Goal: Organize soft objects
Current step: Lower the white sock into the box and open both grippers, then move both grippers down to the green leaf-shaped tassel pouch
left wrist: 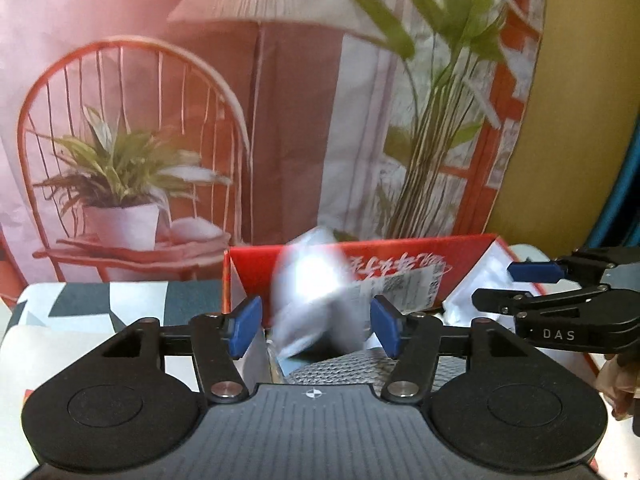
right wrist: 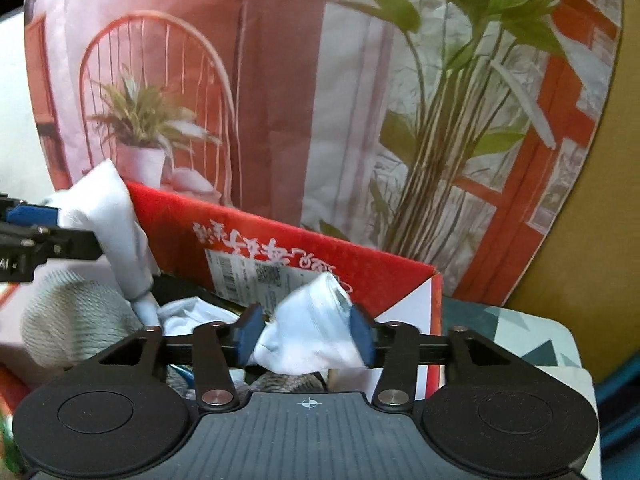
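Note:
A red cardboard box [left wrist: 404, 258] [right wrist: 248, 236] holds soft things. My left gripper [left wrist: 316, 330] is over the box with a blurred white cloth [left wrist: 316, 300] between its blue pads; the pads stand apart from it, so it looks open. That cloth shows in the right wrist view [right wrist: 108, 216] hanging beside the left gripper [right wrist: 36, 224]. My right gripper [right wrist: 306, 338] is shut on a white sock [right wrist: 312, 332] above the box. A grey knitted item [right wrist: 76, 316] [left wrist: 360, 368] lies in the box.
A printed backdrop with a chair and plants [left wrist: 240, 120] stands right behind the box. The box rests on a patterned cushion [left wrist: 100, 304] [right wrist: 520, 328]. The right gripper [left wrist: 560, 304] is at the right edge of the left wrist view.

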Demonstrator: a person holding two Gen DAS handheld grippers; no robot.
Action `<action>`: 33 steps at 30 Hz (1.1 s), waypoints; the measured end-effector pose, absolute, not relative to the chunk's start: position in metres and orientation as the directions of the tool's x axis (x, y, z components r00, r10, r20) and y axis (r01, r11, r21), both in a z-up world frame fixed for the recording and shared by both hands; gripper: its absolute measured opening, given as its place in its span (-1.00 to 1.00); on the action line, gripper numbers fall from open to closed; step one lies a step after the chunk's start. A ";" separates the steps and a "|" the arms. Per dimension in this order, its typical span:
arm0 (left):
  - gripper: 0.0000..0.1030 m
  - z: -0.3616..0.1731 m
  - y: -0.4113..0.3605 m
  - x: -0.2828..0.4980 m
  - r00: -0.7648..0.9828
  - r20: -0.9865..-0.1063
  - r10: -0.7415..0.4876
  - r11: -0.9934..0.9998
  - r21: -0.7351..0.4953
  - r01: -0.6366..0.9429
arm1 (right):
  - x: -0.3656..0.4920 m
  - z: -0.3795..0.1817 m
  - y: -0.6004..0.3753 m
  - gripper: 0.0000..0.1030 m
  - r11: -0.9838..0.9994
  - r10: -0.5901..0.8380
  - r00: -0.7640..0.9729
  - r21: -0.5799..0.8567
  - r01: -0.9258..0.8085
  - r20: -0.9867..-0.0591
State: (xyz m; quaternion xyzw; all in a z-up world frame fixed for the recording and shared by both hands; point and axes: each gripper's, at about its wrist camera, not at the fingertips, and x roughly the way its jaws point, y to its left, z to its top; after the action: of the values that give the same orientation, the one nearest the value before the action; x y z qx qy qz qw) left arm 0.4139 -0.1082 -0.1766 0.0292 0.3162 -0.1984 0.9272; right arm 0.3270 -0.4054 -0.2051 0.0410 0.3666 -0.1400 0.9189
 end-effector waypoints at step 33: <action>0.30 -0.273 -0.019 0.304 0.585 -0.706 -0.400 0.912 -0.239 0.334 | 0.181 -0.245 -0.277 -0.04 0.954 -0.073 0.798 0.191 0.231 -0.598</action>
State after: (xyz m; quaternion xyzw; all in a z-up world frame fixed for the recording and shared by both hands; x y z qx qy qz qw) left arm 0.3042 -0.0191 -0.2726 -0.0402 0.4063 -0.2063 0.8893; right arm 0.1815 -0.2769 -0.2450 0.1282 0.3072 -0.0810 0.9395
